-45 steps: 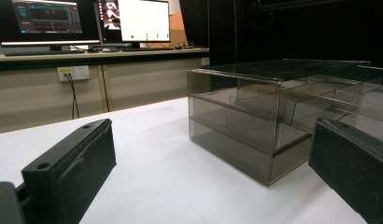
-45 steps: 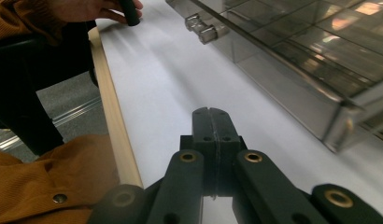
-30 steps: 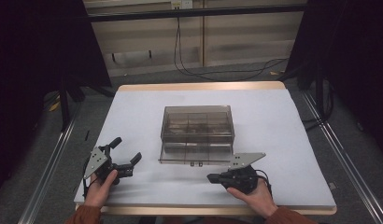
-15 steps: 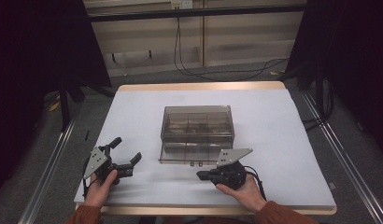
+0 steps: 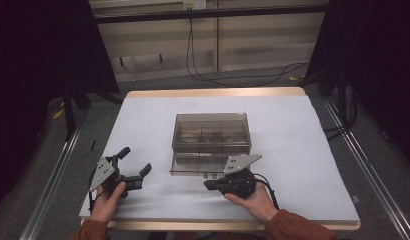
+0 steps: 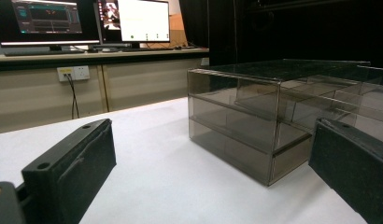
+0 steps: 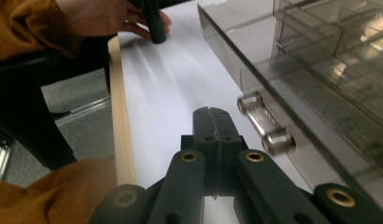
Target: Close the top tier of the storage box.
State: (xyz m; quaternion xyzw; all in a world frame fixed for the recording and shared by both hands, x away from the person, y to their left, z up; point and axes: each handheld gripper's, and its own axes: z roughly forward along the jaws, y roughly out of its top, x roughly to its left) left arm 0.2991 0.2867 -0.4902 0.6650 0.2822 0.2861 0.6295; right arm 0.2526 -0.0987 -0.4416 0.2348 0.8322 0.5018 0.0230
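A smoky clear plastic drawer box (image 5: 210, 131) stands mid-table, and its bottom drawer (image 5: 199, 167) is slid out toward me. Two metal studs carry the drawer's handle (image 5: 209, 176) on its front. My right gripper (image 5: 207, 185) is shut with nothing in it. It lies low on the table just in front of the handle and points left. In the right gripper view the closed jaws (image 7: 212, 117) sit a little left of the handle (image 7: 264, 125), apart from it. My left gripper (image 5: 136, 159) rests open at the near left and faces the box (image 6: 236, 116) from a distance.
The white table top (image 5: 303, 150) has a wooden front edge (image 7: 118, 116) close to my right gripper. Cables lie on the floor beyond the far edge. A hand and orange sleeve (image 7: 101, 16) hold the left gripper farther along the table.
My right gripper has slid left along the drawer's front, from near its right end to in front of the handle. The left gripper has stayed still.
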